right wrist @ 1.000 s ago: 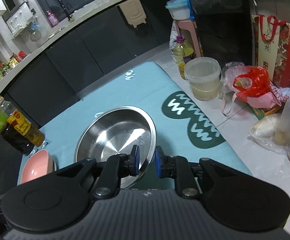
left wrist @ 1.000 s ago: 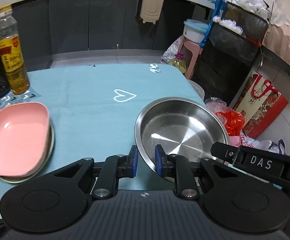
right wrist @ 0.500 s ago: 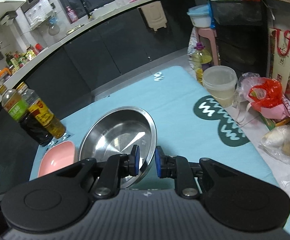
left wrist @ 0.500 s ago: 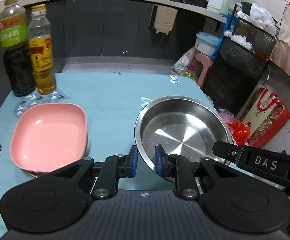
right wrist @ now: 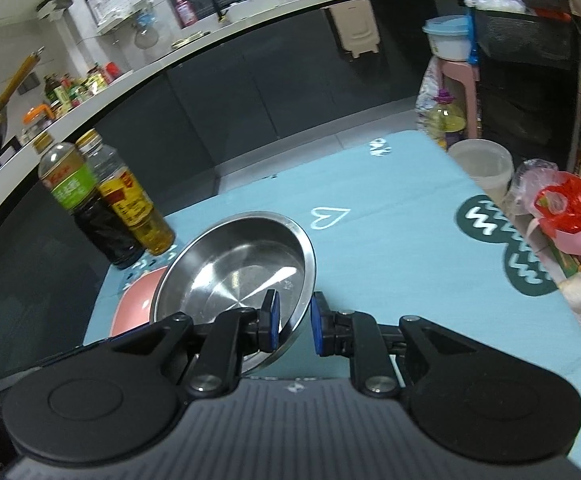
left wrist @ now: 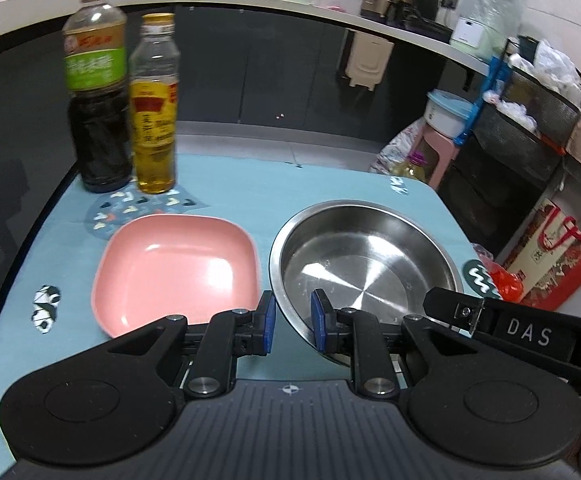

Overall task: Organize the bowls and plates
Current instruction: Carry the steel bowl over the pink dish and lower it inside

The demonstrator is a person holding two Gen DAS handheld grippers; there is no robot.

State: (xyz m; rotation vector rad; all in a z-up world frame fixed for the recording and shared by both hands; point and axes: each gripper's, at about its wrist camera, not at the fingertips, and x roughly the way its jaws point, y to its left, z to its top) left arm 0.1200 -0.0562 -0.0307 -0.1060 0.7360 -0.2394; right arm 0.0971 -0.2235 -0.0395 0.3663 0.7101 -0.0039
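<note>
Both claws — left claw [left wrist: 291,322], right claw [right wrist: 293,322] — pinch the steel bowl's [left wrist: 364,266] thin rim; it may slip and clatter onto the pink plate [left wrist: 176,270].

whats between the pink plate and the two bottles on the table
Only the teal tablecloth, with a dark patch of small printed shapes, lies between the pink plate and the two bottles. The left wrist view shows it.

A table under a light-blue cloth [left wrist: 250,196] carries everything. On it at ten o'clock stand a dark bottle [left wrist: 98,120] and an oil bottle [left wrist: 155,120], touching. Nearer lies a pink plate [left wrist: 178,276] (square, rounded corners), at about eleven o'clock.
</note>
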